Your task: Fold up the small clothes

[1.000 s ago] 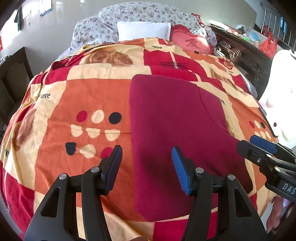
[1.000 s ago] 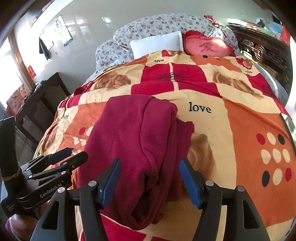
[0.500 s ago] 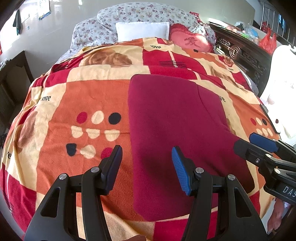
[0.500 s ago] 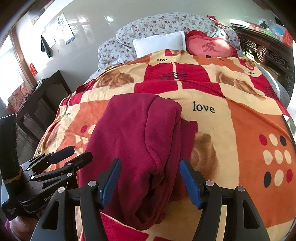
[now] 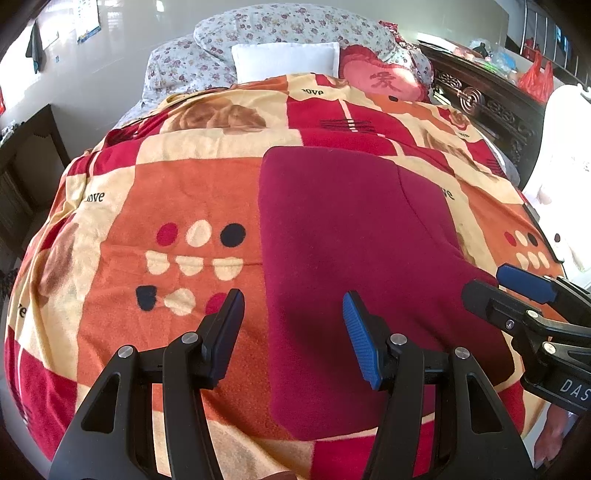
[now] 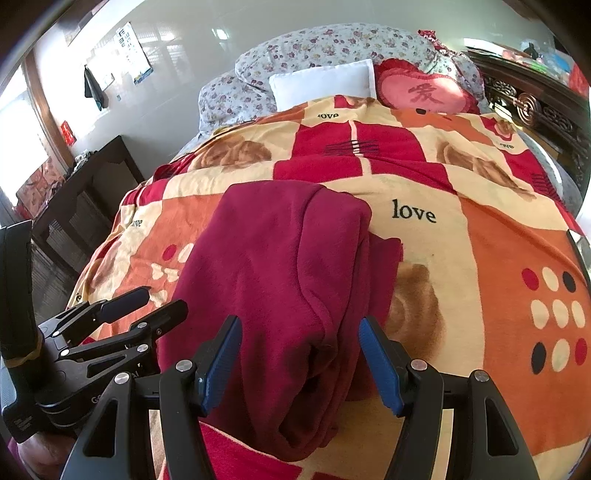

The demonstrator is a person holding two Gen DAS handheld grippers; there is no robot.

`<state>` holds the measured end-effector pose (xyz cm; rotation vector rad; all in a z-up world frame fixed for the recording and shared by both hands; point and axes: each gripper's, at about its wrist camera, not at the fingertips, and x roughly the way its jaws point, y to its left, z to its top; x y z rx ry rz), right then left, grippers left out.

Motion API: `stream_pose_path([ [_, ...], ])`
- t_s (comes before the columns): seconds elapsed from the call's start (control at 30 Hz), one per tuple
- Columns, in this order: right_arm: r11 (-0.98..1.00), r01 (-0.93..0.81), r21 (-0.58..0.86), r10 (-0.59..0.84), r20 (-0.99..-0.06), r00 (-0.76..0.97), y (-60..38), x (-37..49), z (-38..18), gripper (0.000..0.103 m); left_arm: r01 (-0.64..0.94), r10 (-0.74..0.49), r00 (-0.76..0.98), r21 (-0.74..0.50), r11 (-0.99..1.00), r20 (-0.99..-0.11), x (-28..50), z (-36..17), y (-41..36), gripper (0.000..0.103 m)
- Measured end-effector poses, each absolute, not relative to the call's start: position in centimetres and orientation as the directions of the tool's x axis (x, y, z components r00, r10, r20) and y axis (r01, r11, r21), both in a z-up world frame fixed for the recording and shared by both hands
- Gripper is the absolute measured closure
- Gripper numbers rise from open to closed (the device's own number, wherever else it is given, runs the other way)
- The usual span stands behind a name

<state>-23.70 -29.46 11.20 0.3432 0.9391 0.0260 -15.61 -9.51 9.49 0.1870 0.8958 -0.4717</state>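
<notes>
A dark red fleece garment (image 5: pixel 351 258) lies folded in a long rectangle on the patterned blanket (image 5: pixel 166 206). In the right wrist view the garment (image 6: pixel 280 280) shows a folded layer on top and a narrower edge sticking out at its right side. My left gripper (image 5: pixel 291 317) is open and empty, held above the garment's near left edge. My right gripper (image 6: pixel 299 347) is open and empty, above the garment's near end. Each gripper shows in the other's view: the right gripper (image 5: pixel 517 291) and the left gripper (image 6: pixel 144 306).
The blanket covers a bed with a white pillow (image 5: pixel 284 61), floral pillows (image 5: pixel 295 26) and a red heart cushion (image 5: pixel 380 81) at the head. A dark carved headboard (image 5: pixel 491 99) runs on the right. A dark wooden cabinet (image 6: pixel 85 192) stands left of the bed.
Both grippers have drawn back slightly from the garment and stay open. The garment has not moved.
</notes>
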Motion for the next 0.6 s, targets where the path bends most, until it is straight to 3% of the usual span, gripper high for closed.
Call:
stream_pose_path([
  [0.6, 0.943, 0.124, 0.307, 0.179, -0.789, 0.588, -29.68, -23.49, 10.79, 0.039, 0.472, -0.318, 0.529, -0.039, 0.881, -0.786, -15.59, 9.46, -9.47, 0.047],
])
